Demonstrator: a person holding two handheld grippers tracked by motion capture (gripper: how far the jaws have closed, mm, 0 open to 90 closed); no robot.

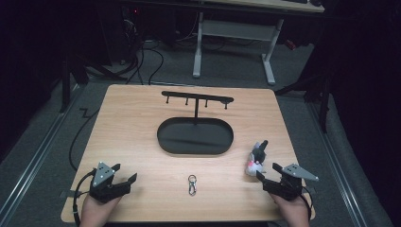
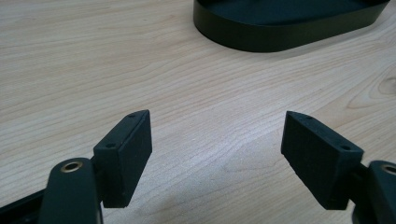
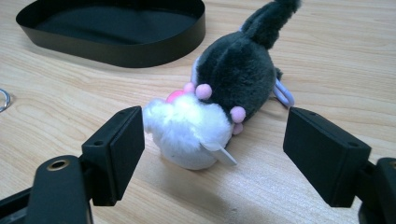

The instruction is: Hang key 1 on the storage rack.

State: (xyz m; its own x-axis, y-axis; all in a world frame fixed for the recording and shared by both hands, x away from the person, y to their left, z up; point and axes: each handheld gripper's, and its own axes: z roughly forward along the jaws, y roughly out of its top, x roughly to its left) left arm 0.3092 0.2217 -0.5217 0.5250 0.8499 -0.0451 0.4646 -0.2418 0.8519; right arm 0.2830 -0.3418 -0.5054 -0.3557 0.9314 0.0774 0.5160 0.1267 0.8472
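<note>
A small plush toy [image 1: 256, 158], grey and white with pink spots, lies on the wooden table [image 1: 127, 123] at the right. In the right gripper view the plush toy [image 3: 224, 102] lies just ahead of the open jaws, its white end between them, untouched. My right gripper [image 1: 267, 171] is open just in front of the toy. My left gripper [image 1: 125, 173] is open near the front left edge, with bare table [image 2: 93, 60] between its jaws. A metal carabiner clip [image 1: 192, 184] lies at the front centre. A black oval tray [image 1: 166, 141] with a hook stand [image 1: 196, 99] sits mid-table.
The tray's wall [image 2: 261, 39] lies ahead of the left gripper, and its rim [image 3: 140, 53] shows at the upper left of the right gripper view. A metal ring [image 3: 3, 100] lies at that view's left edge. Desk legs [image 1: 196, 52] stand on the floor beyond the table.
</note>
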